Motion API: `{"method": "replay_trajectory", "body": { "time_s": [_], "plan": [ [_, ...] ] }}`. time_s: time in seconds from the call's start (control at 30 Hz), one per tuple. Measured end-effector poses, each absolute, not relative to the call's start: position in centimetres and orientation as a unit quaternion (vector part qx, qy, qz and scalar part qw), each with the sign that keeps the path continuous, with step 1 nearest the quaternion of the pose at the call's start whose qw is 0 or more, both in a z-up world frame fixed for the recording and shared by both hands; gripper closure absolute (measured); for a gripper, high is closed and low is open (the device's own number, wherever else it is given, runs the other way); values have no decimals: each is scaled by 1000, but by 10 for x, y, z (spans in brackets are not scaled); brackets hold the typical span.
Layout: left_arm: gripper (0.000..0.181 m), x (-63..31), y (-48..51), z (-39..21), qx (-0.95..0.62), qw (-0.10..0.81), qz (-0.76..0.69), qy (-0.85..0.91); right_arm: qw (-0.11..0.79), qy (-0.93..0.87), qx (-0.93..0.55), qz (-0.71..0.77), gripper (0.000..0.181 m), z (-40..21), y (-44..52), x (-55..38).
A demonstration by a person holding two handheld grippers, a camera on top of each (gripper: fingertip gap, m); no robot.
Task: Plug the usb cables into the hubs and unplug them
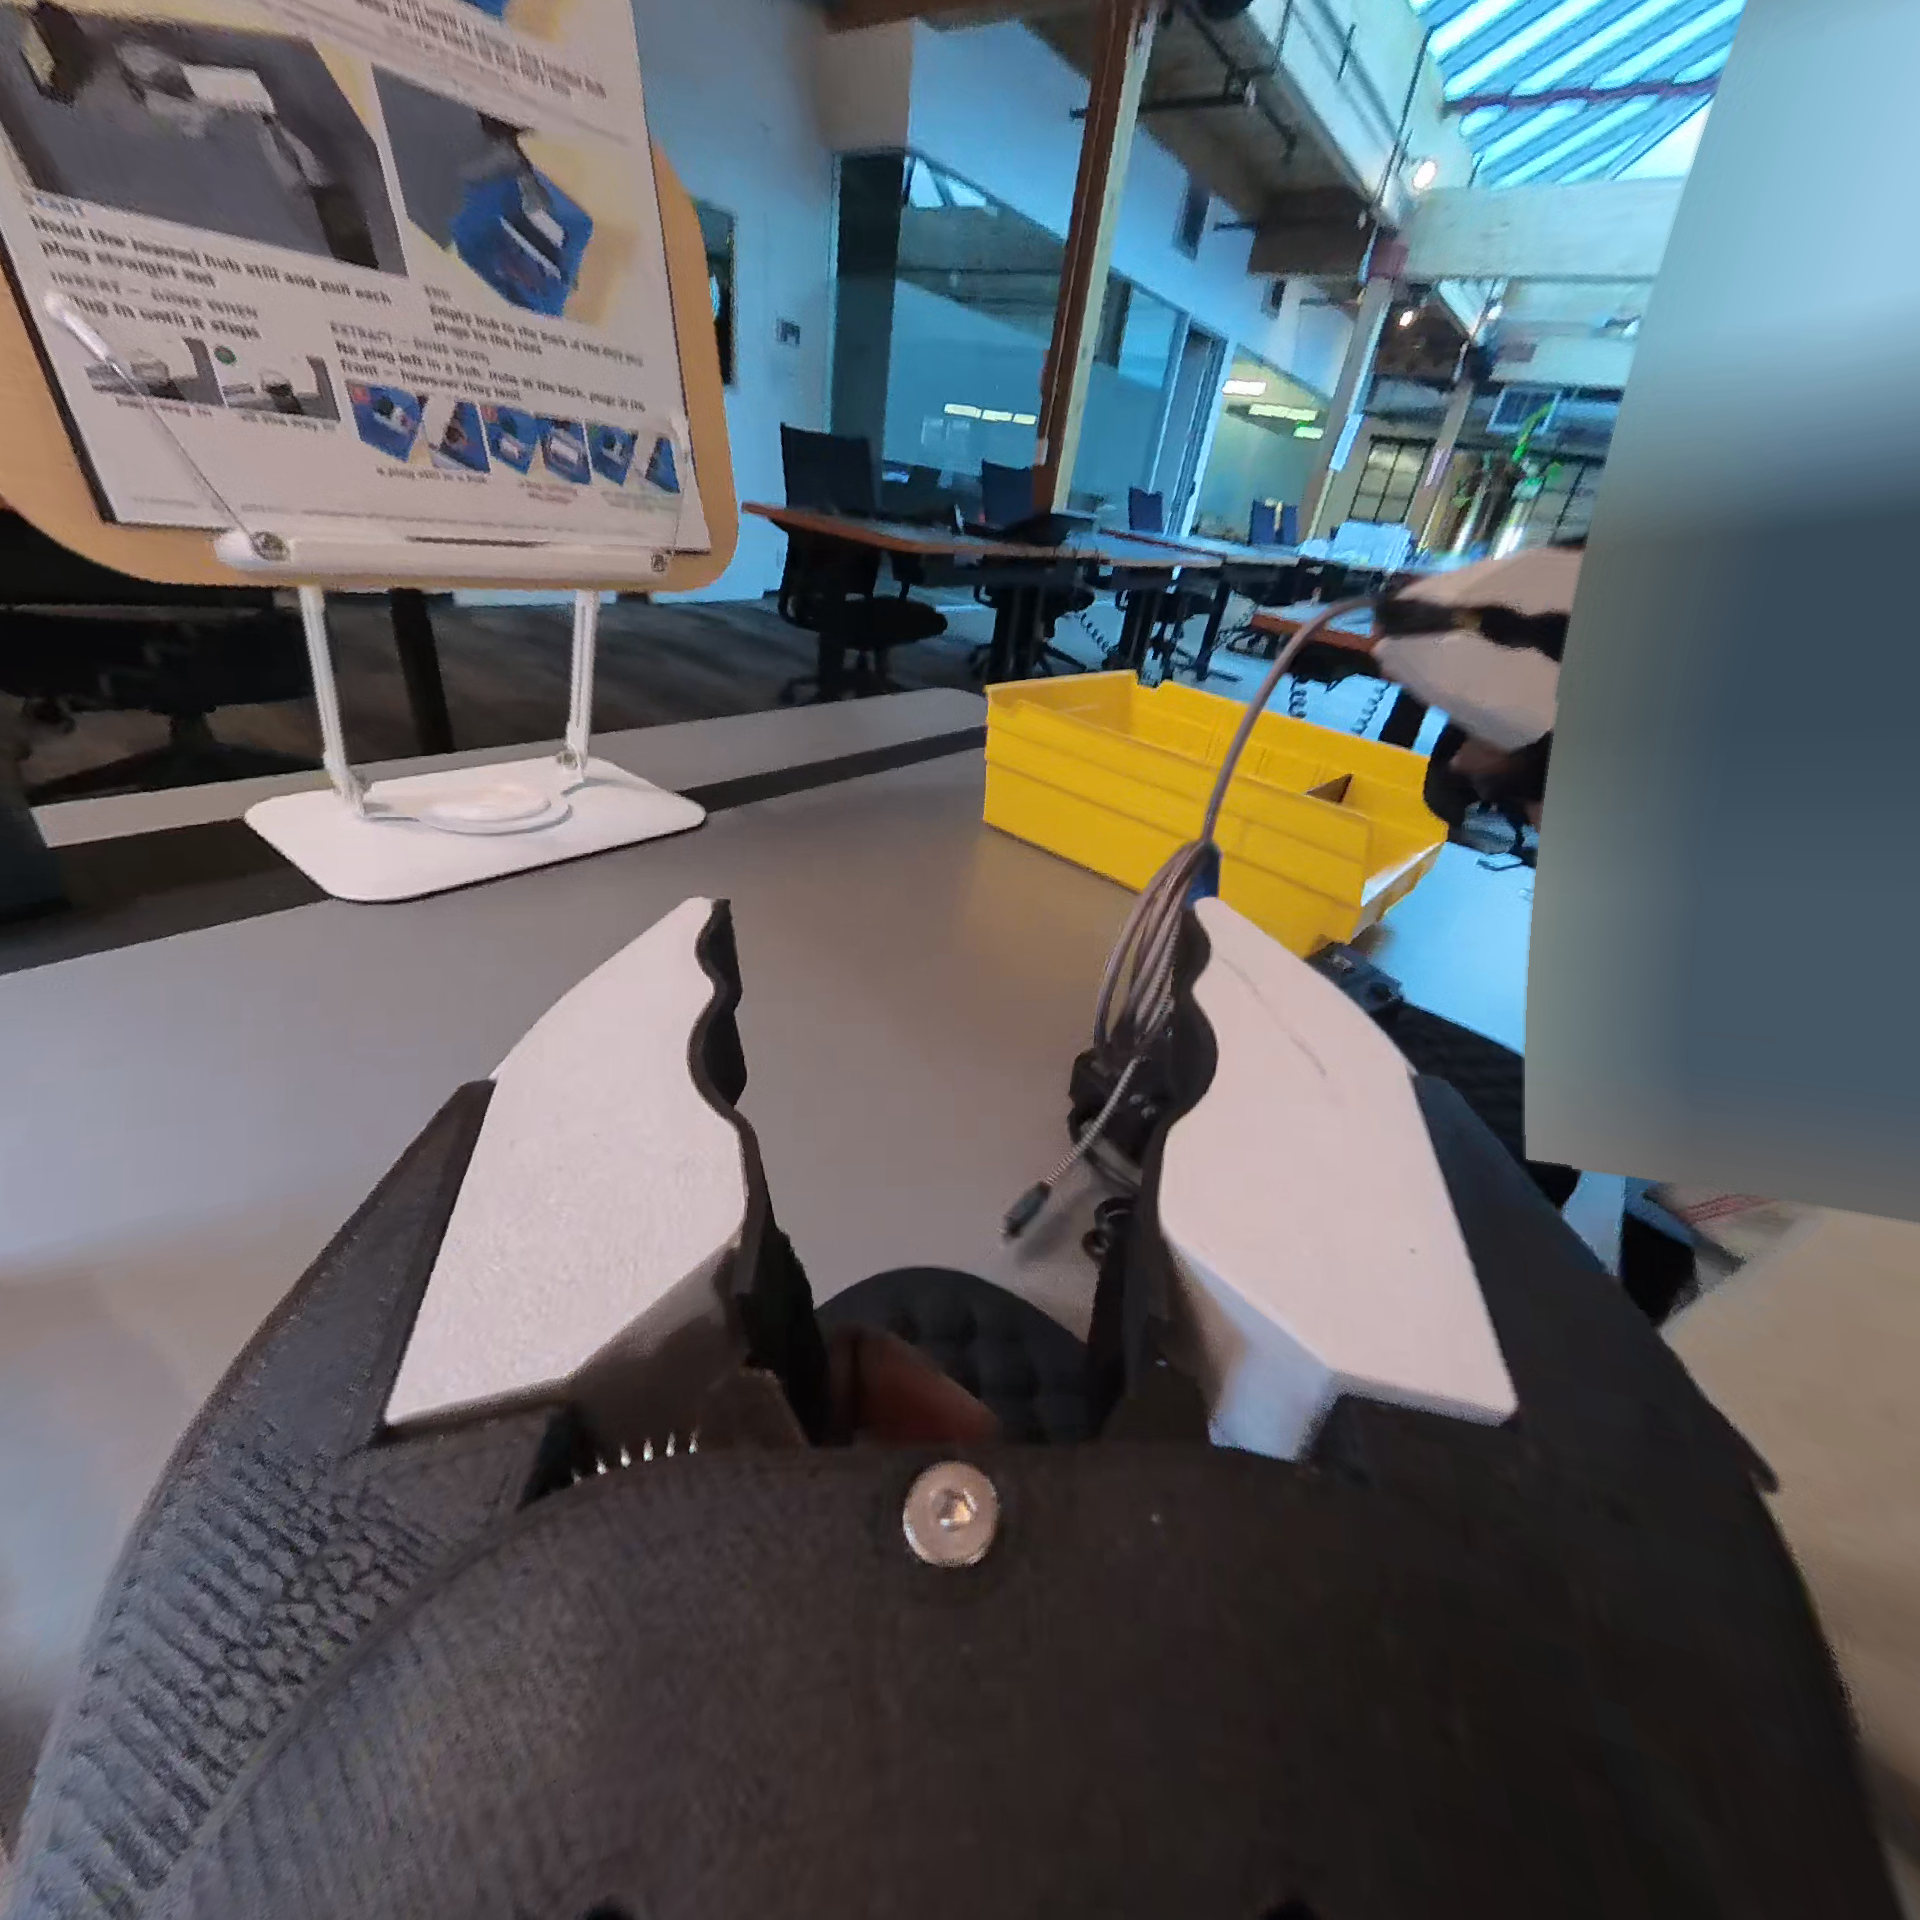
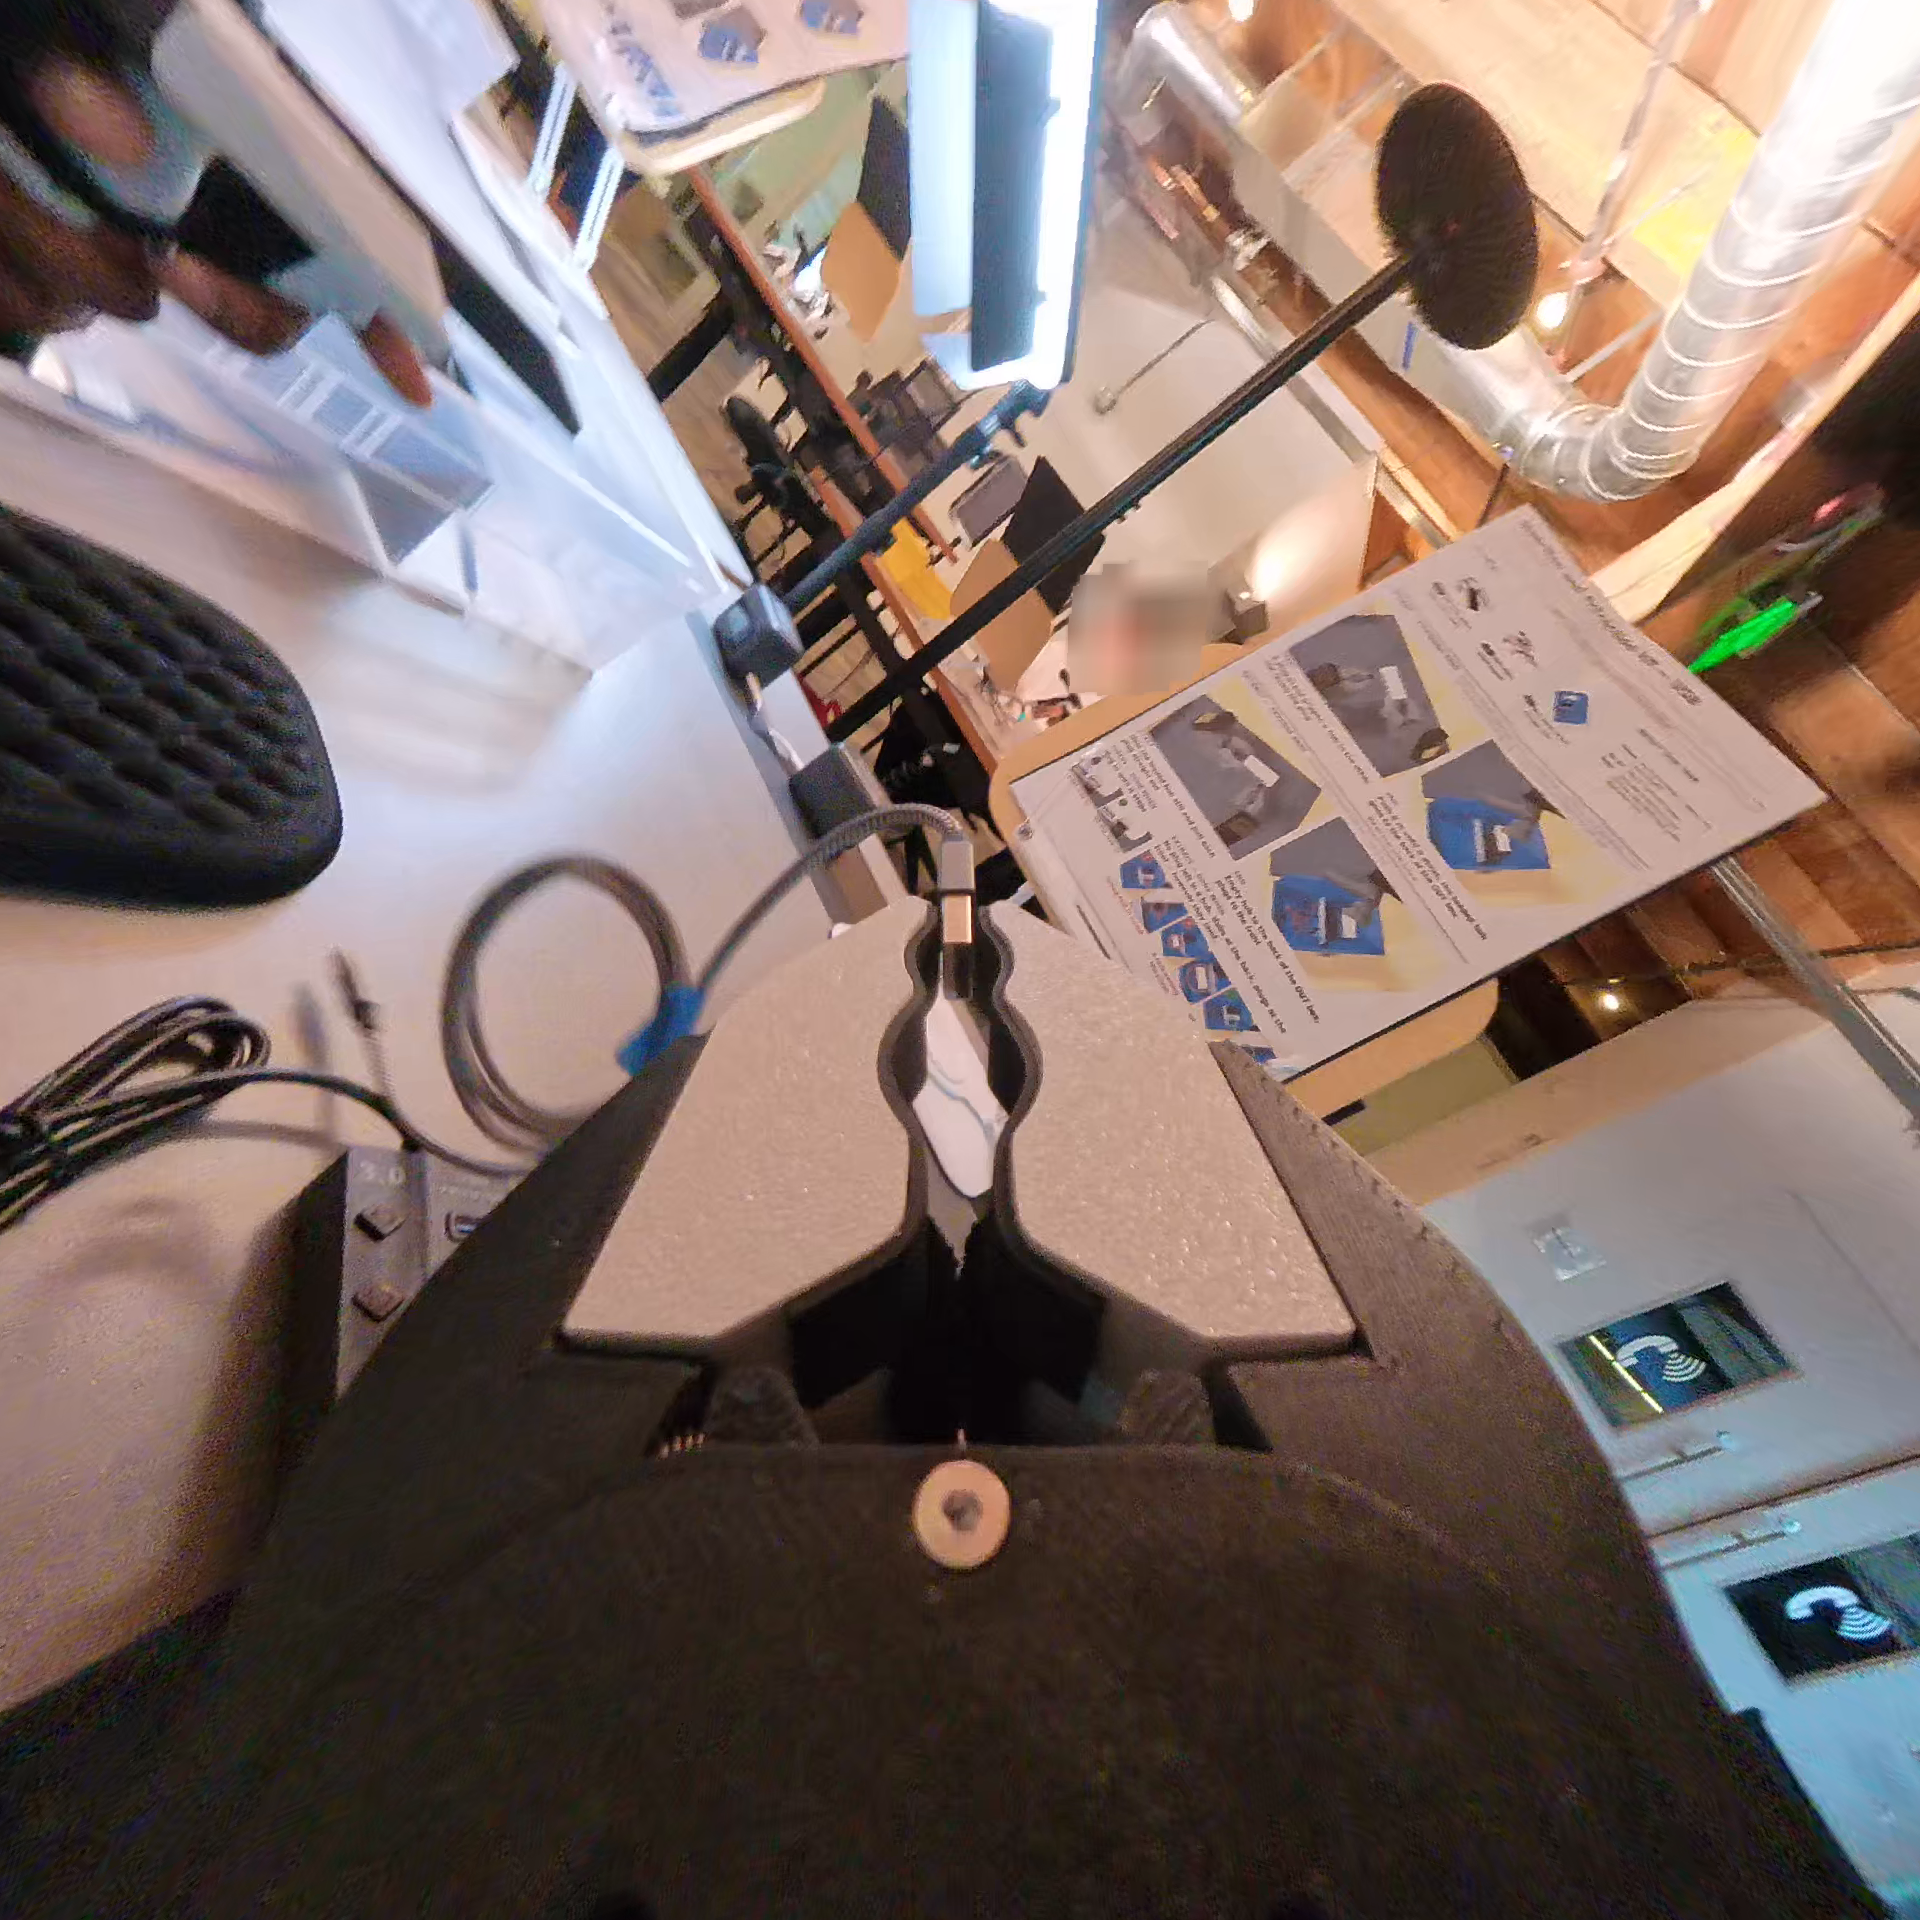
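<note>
Right gripper (image 2: pixel 956 925) fingers pinching USB plug (image 2: pixel 957 902), braided cable (image 2: pixel 561 987) trailing toward 9 o'clock. Left gripper (image 1: pixel 956 935) fingers spread, empty. Black hub (image 2: pixel 400 1236) on tabletop (image 2: pixel 582 769), 8 o'clock. Risk: tip-only grip, plug may twist, cable snag.

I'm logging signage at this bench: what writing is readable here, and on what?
I copy no wording, only what bears it.
Instruction sheet on the white stand: headings and captions, partly blurred.
Black hub: a short marking on its face.
Dark wall signs: white symbol, no words visible.
</note>
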State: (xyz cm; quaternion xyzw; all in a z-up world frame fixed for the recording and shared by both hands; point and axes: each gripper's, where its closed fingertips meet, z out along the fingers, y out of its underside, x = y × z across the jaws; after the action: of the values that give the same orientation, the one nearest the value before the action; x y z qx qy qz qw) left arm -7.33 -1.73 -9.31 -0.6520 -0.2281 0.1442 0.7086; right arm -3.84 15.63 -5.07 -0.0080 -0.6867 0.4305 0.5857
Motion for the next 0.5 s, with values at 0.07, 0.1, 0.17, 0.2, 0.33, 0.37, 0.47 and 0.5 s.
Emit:
{"method": "replay_trajectory", "body": {
  "time_s": [0.07,0.1,0.17,0.2,0.33,0.37,0.47,0.5],
  "plan": [
    [103,-66,-19,-83,-636,730,132,-211,581,-703,2,410,176,-58,149,-40],
    [105,-60,-16,-78,-632,739,127,-193,579,-707,6,406,176,-60,145,-41],
    [107,-47,-6,-72,-636,745,135,-150,570,-714,8,406,175,-62,139,-42],
    [107,-42,1,-70,-642,741,151,-126,560,-721,5,408,176,-64,136,-43],
    [109,-19,32,-67,-647,733,208,-37,530,-752,-15,392,176,-74,130,-50],
    [110,-13,40,-66,-643,742,187,-32,521,-759,-21,391,175,-76,128,-51],
    [113,3,57,-55,-603,793,62,-54,505,-767,-35,395,176,-79,125,-53],
    [114,6,59,-50,-583,810,20,-65,499,-768,-41,399,175,-79,125,-54]
  ]
}}
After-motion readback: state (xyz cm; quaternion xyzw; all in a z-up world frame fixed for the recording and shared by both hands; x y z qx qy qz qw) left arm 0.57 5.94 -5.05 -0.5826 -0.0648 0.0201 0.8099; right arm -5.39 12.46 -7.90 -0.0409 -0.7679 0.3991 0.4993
